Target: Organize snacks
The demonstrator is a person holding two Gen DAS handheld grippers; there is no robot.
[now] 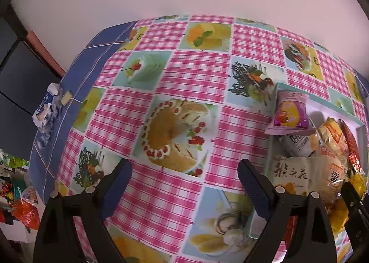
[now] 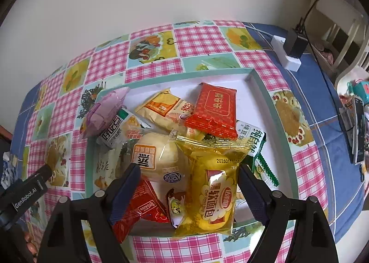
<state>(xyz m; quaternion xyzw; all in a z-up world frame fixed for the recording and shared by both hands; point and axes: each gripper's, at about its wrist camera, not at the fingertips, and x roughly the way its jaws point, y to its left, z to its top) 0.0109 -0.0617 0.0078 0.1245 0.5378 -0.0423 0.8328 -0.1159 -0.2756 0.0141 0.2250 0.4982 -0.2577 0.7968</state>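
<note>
Table cover (image 1: 196, 74): pink gingham squares alternating with printed dessert and fruit panels, laid over a blue grid-lined cloth that shows at the edges.
Tray (image 2: 265, 92): shallow white box with a pale green rim, resting on the cover; holds all the snack packets seen.
Yellow bread packet (image 2: 216, 193): clear yellow wrapper with a red oval logo, at the tray's near edge, lying between the right gripper's two fingers (neither pad appears to press on it).
Round bun packet (image 2: 159, 159): pale bun with an orange label, just left of the yellow packet, partly under it.
Red flat packet (image 2: 213, 110): rests on top of the pile toward the tray's far side.
Small red packet (image 2: 140, 210): at the near left corner, partly behind the right gripper's left finger.
Pink packet (image 1: 289, 113): propped over the tray's left rim, tilted.
Green-and-white packet (image 2: 256, 138): right of the pile, partly covered.
Left gripper (image 1: 184, 184): spread wide, nothing between the fingers; hangs above bare cloth, left of the tray.
Right gripper (image 2: 189, 184): released, fingers wide apart, pointing steeply down over the tray's near side.
White power strip (image 2: 286, 53): on the blue cloth at the far right, black adapter plugged in.
Crumpled blue-white wrapper (image 1: 45, 108): at the table's left edge.
</note>
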